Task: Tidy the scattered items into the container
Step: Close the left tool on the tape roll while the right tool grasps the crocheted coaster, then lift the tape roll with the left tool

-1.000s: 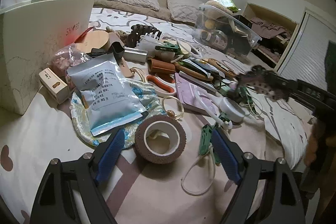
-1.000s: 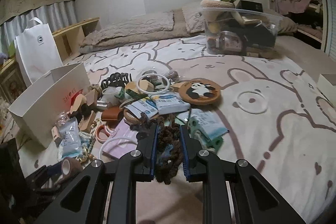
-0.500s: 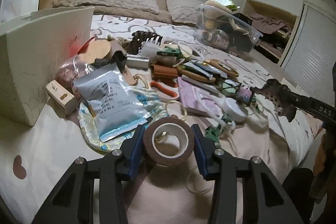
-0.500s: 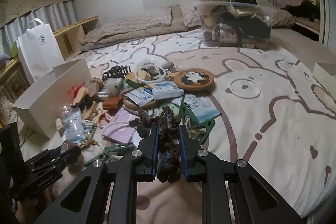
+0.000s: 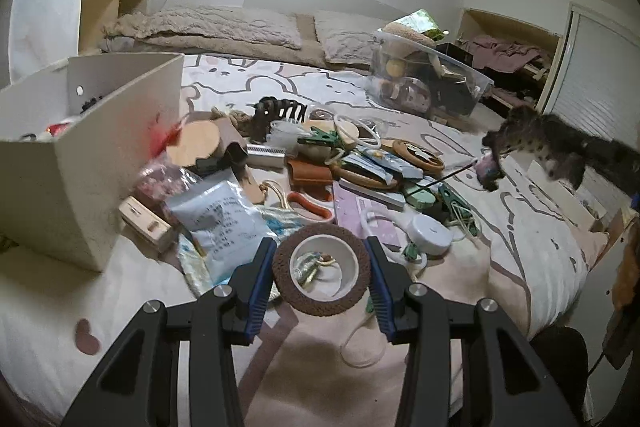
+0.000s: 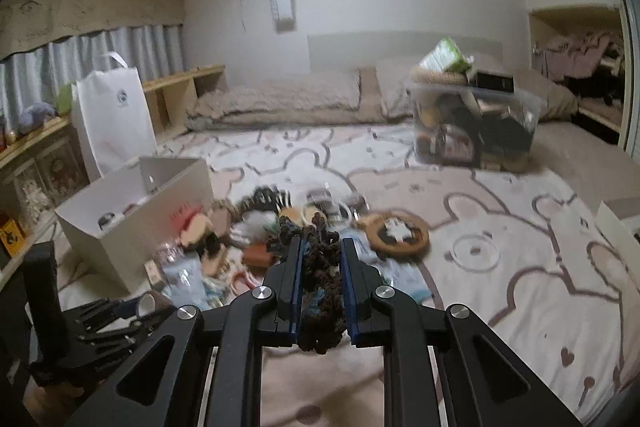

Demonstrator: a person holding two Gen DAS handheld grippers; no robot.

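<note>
- The left gripper [image 5: 320,273] has its blue-padded jaws pinching a brown roll of tape with a white core [image 5: 321,269]; one pad presses each side of the roll, whose open core faces the camera, small greenish odds and ends showing through it.
- The roll looks raised just above the bed, at the near edge of the pile of scattered items.
- The right gripper [image 6: 320,269] has its jaws pressed onto a dark brown knobbly braided cord with flecks of blue [image 6: 322,291]; the cord bulges above the fingertips and hangs in a lump below them.
- In the left wrist view the same cord [image 5: 536,143] shows at the right, held in the air above the bed, blurred.
- Just beyond the tape roll lie a pale blue printed foil pouch [image 5: 222,223], a round white lidded pot [image 5: 432,233] and a lilac flat pack [image 5: 368,213].
- Further in are a black claw hair clip [image 5: 276,111], a tan leather pouch [image 5: 310,171] and a round wooden panda coaster [image 5: 418,153].
- A white open cardboard box [image 5: 80,163] stands to the left of the pile, a few small things inside it.
- Everything rests on a bed with a cream bear-print cover [image 6: 520,235]; a clear plastic storage bin [image 6: 476,129], already full, sits well apart near the pillows.
</note>
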